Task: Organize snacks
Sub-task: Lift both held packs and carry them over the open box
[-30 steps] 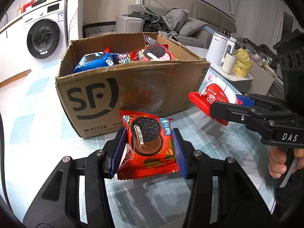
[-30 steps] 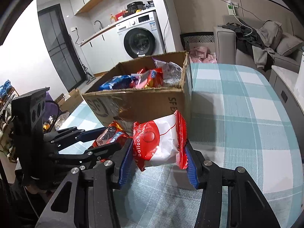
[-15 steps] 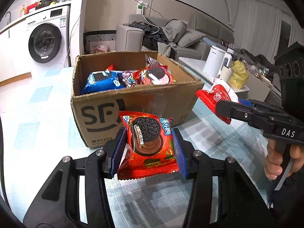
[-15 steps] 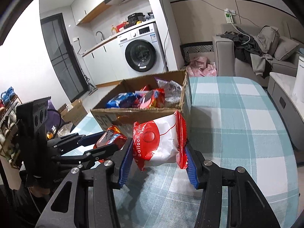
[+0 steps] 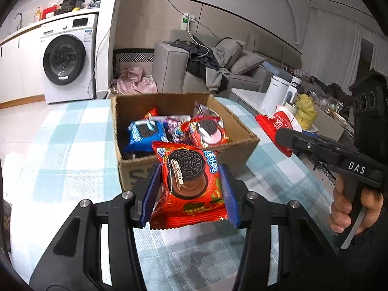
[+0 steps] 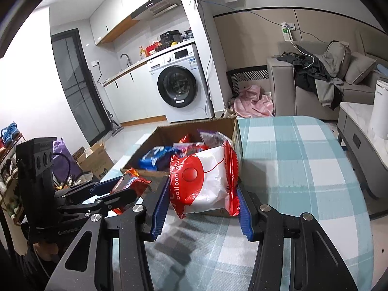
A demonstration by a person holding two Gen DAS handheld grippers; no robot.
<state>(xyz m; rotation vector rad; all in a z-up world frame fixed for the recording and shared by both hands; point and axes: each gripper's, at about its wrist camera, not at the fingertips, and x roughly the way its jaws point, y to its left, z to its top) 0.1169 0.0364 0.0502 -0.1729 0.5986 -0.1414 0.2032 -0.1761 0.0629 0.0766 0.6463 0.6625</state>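
Observation:
My left gripper (image 5: 190, 186) is shut on a red Oreo packet (image 5: 189, 181), held above the table just before the near wall of the cardboard box (image 5: 245, 133). My right gripper (image 6: 201, 194) is shut on a red and white balloon-print snack bag (image 6: 203, 181), held near the box's right corner (image 6: 234, 126). The box holds a blue Oreo packet (image 5: 144, 131), a red and pink Oreo packet (image 5: 208, 128) and other wrappers. The right gripper with its bag (image 5: 274, 123) shows at the right of the left wrist view. The left gripper with its packet (image 6: 131, 184) shows at the left of the right wrist view.
The box stands on a table with a teal checked cloth (image 6: 303, 160). A low side table with a white kettle (image 5: 275, 94), a cup and a yellow bag lies beyond the right edge. A sofa (image 5: 169, 65) and a washing machine (image 5: 65, 58) stand behind.
Both grippers have risen with their snacks, so the box now lies lower in both views with its contents seen from above. Both grips are unchanged.

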